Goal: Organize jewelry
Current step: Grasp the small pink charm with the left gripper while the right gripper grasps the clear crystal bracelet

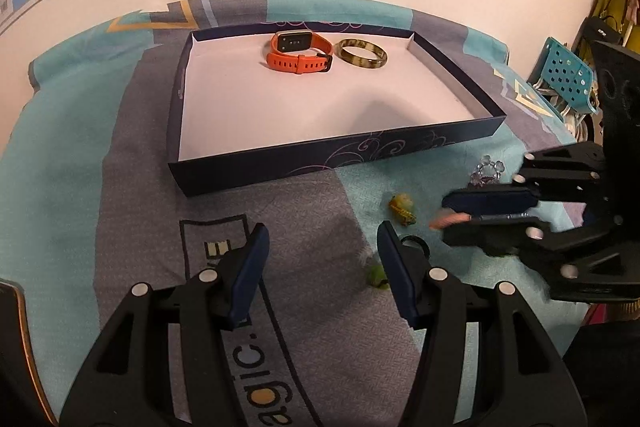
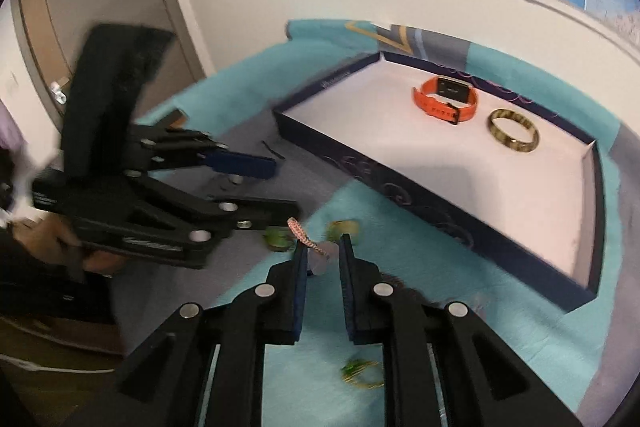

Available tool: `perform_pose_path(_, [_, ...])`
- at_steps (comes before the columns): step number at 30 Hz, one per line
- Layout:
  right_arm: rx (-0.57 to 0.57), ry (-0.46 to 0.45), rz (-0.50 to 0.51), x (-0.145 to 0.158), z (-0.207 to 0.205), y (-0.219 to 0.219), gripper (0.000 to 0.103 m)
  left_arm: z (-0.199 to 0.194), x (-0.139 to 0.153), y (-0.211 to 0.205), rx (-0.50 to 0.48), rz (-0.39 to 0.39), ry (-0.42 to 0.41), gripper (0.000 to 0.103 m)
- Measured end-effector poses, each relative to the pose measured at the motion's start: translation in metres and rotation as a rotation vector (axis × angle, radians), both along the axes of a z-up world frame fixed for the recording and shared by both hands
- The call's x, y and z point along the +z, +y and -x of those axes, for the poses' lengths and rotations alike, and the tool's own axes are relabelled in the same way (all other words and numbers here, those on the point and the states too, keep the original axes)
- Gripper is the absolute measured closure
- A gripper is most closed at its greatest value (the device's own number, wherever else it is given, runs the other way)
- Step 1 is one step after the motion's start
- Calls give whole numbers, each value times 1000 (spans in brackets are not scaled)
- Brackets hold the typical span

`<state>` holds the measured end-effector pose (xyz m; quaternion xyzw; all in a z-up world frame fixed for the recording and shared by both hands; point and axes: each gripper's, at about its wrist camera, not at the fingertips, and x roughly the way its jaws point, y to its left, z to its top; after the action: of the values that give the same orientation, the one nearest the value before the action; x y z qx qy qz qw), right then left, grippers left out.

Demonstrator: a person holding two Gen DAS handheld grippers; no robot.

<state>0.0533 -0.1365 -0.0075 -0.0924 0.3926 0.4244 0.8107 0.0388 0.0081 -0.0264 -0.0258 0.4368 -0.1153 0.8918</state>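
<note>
The navy tray (image 1: 320, 163) is my landmark. Most of its white floor lies bare; only an orange watch (image 1: 298, 53) and a mottled bangle (image 1: 362, 54) sit beside each other near its far wall. In front of its low near wall, small trinkets (image 1: 402, 209) and my other gripper (image 1: 452, 215) crowd the cloth.

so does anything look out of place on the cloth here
Yes. The orange watch and the bangle lie in the box, but several small pieces lie loose on the cloth in front of it: a yellow-green ring, a green one and a clear beaded piece. Nothing looks damaged.
</note>
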Motion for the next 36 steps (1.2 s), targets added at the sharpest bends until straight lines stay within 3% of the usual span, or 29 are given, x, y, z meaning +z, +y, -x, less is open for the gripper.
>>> perform_pose_path(4, [-6, 9, 62, -9, 8, 0, 88, 2, 1, 1, 0, 4, -2, 47])
perform_pose_path(7, [-25, 20, 33, -9, 15, -11, 65, 7, 3, -2, -15, 4, -11, 47])
perform_pose_path(12, [-137, 0, -75, 8, 19, -55, 65, 21, 7, -14, -94, 10, -33, 47])
perform_pose_path(18, [-312, 19, -39, -2, 4, -96, 59, 43, 13, -41, -239, 25, -56, 47])
perform_pose_path(23, [-323, 29, -24, -13, -2, -93, 59, 44, 9, -59, -303, 27, -43, 47])
perform_pose_path(30, [-287, 13, 20, -17, 0, -78, 59, 26, -5, -62, -266, 52, 10, 54])
perform_pose_path(33, [-270, 29, 31, -20, 3, -76, 68, 22, -6, -64, -266, 56, 12, 56])
perform_pose_path(35, [-268, 26, 43, -21, 4, -75, 82, 19, -7, -66, -263, 44, 13, 62])
perform_pose_path(36, [-266, 28, 38, -20, 4, -75, 82, 18, -8, -67, -261, 39, 13, 69])
